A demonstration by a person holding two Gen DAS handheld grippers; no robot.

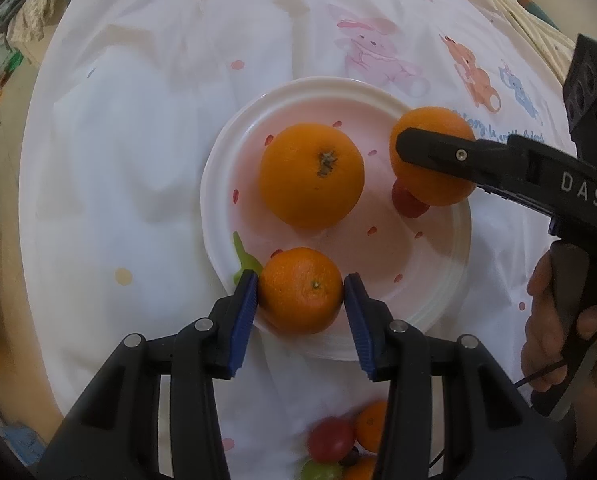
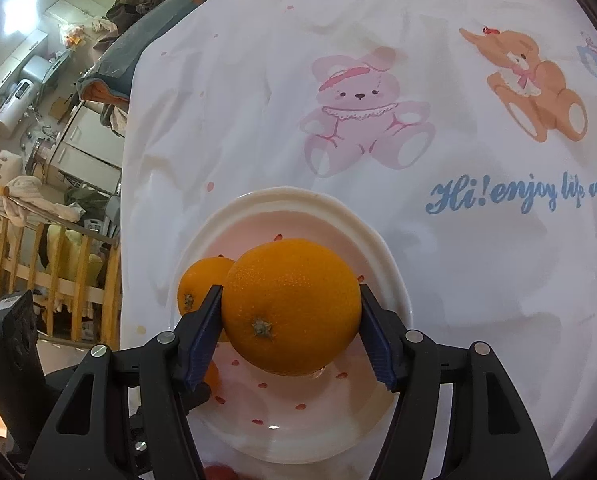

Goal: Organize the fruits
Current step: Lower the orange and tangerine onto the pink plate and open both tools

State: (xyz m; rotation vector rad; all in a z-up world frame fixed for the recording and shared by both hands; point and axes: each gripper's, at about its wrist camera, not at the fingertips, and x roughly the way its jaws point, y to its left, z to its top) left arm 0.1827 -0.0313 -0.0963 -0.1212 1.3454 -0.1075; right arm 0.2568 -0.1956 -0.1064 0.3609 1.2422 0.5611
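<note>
Left wrist view: my left tongs [image 1: 301, 292] sit either side of a small orange [image 1: 300, 290] at the near rim of the pink plate [image 1: 446, 276]; both blue pads seem to touch its skin, so I read it as clamped.
Right wrist view: my right tongs [image 2: 291, 320] are clamped on a large orange [image 2: 291, 306] just above the plate [image 2: 394, 264].
Plate: another orange [image 1: 312, 175] lies in the middle, and a red fruit [image 1: 406, 202] sits beneath the large one.
Spare fruit: a few more pieces [image 1: 340, 446] lie on the cloth [image 1: 138, 160] near me.
Feel: I judge the oranges firm, fairly heavy, round, with pebbled skin that grips well.
Hold: across the widest middle, stem to one side.
Risk: a round fruit can roll or squirt out if pinched off-centre.
</note>
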